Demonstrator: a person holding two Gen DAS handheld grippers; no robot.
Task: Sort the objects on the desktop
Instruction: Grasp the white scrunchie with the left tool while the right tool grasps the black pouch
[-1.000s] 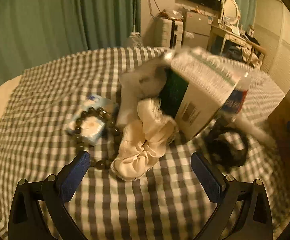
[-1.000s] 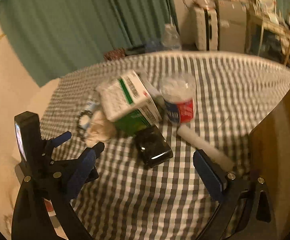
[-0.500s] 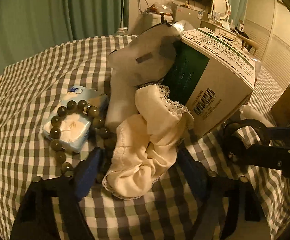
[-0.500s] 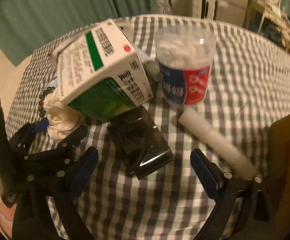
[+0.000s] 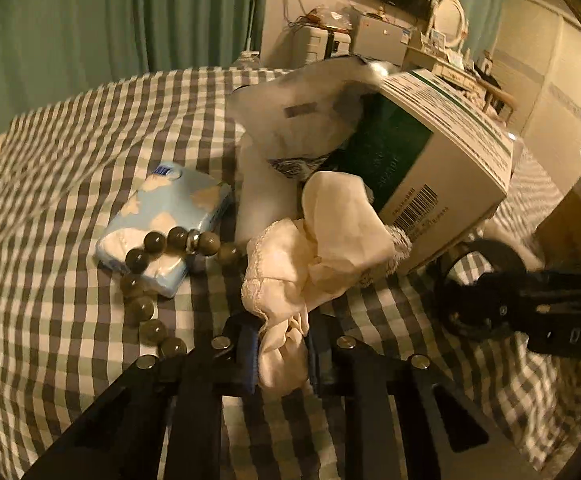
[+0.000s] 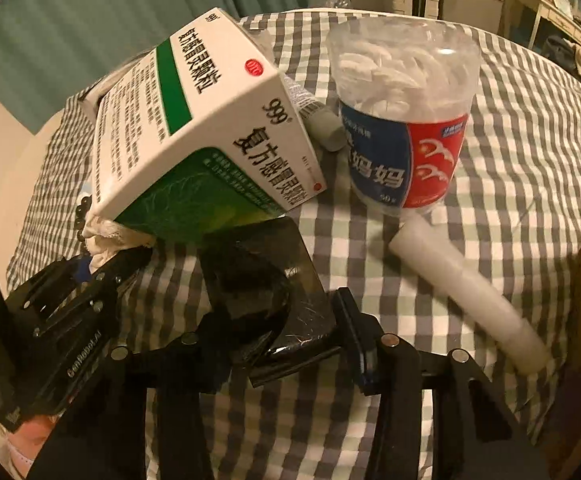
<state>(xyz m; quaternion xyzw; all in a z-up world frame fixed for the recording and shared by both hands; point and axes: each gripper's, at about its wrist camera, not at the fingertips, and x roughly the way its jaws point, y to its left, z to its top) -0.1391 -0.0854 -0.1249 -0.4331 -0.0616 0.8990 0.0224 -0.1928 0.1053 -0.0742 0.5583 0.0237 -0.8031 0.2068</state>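
Left gripper (image 5: 282, 356) clenching on near end of cream lace cloth (image 5: 322, 256), jaws having just been closing; cloth trailing away from jaws under tilted medicine box (image 6: 194, 128), mid-tablecloth (image 5: 50, 340). Right gripper (image 6: 286, 344) closing around black case (image 6: 274, 296), pads seemingly touching; case lying straight ahead.

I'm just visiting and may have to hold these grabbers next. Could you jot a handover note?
Left gripper: jaws just closed, pinching the cream cloth.
Right gripper: jaws just closing around the black case; firm grip unclear.
Heaped on the checked cloth: green box, swab jar, white tube, beads, tissue pack.
Done: nothing sorted.
Left: everything.
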